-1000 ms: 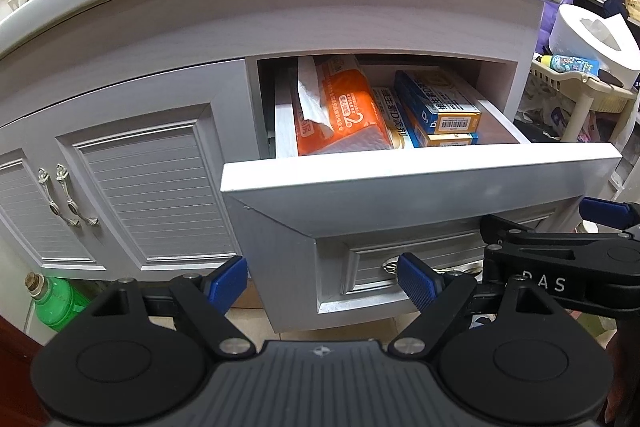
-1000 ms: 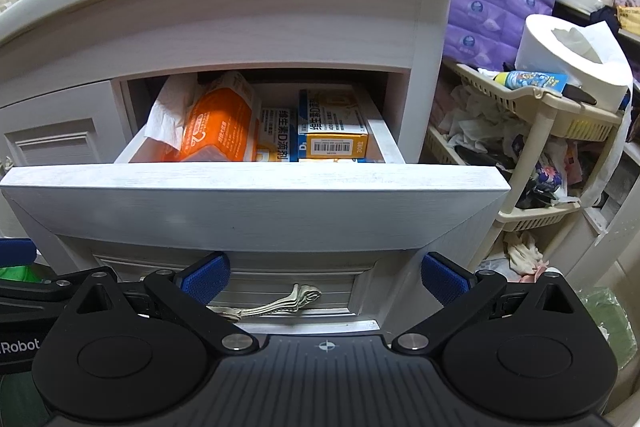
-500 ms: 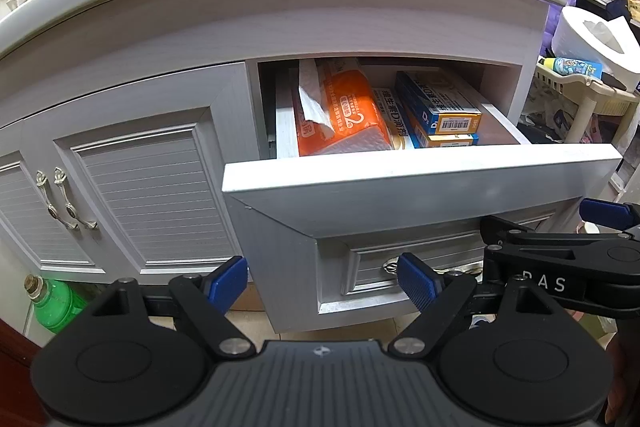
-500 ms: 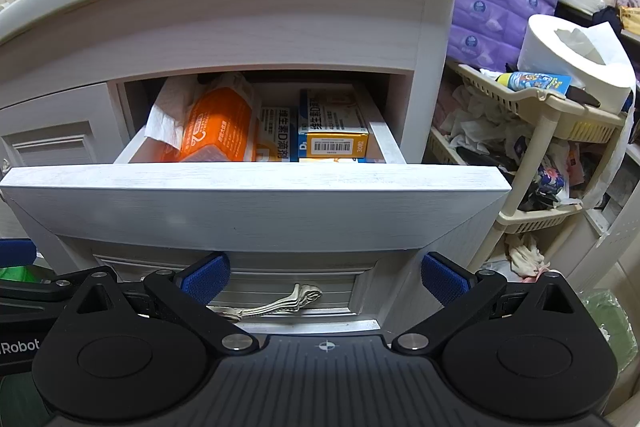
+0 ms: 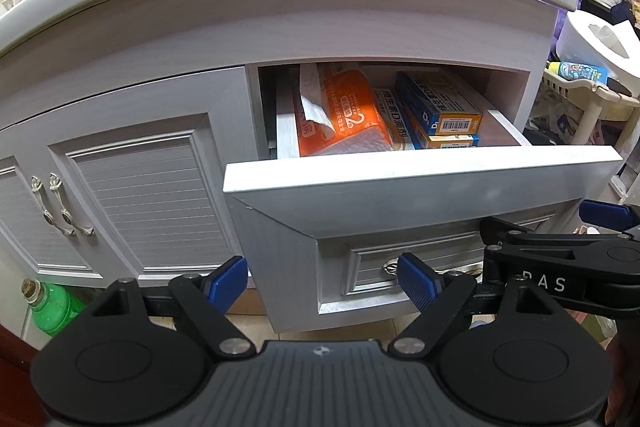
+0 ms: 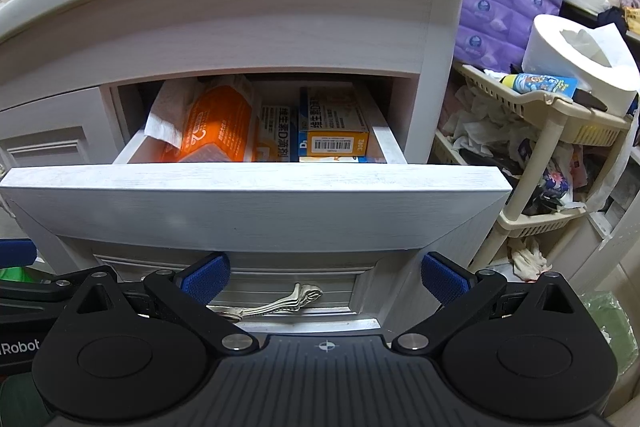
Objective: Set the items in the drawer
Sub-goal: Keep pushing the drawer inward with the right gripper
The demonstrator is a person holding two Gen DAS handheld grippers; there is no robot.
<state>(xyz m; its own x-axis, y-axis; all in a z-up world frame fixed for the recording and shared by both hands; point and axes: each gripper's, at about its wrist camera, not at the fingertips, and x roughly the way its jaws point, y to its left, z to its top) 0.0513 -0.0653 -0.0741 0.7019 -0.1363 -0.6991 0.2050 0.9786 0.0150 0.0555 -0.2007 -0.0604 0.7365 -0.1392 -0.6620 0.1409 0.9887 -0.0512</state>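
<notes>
Whitewashed wood fills both views: we are facing the drawer, pulled out from the cabinet just ahead of and above both claws. Our left claw hangs spread wide with nothing between its blue pads, low in front of the drawer's left corner; our right claw is likewise spread and empty, centred under the drawer front, with the metal handle of the panel below lying between its fingers, a little beyond them as far as we can judge, though the fisheye makes contact hard to rule out. Inside the drawer, up and ahead of the right claw, an orange tissue pack lies on the left with a white tissue sticking out of it, a yellow-and-white box sits just beside it, and blue-and-yellow boxes are stacked on the right. Off to the right of that claw stands a plastic rack carrying a roll of paper.
</notes>
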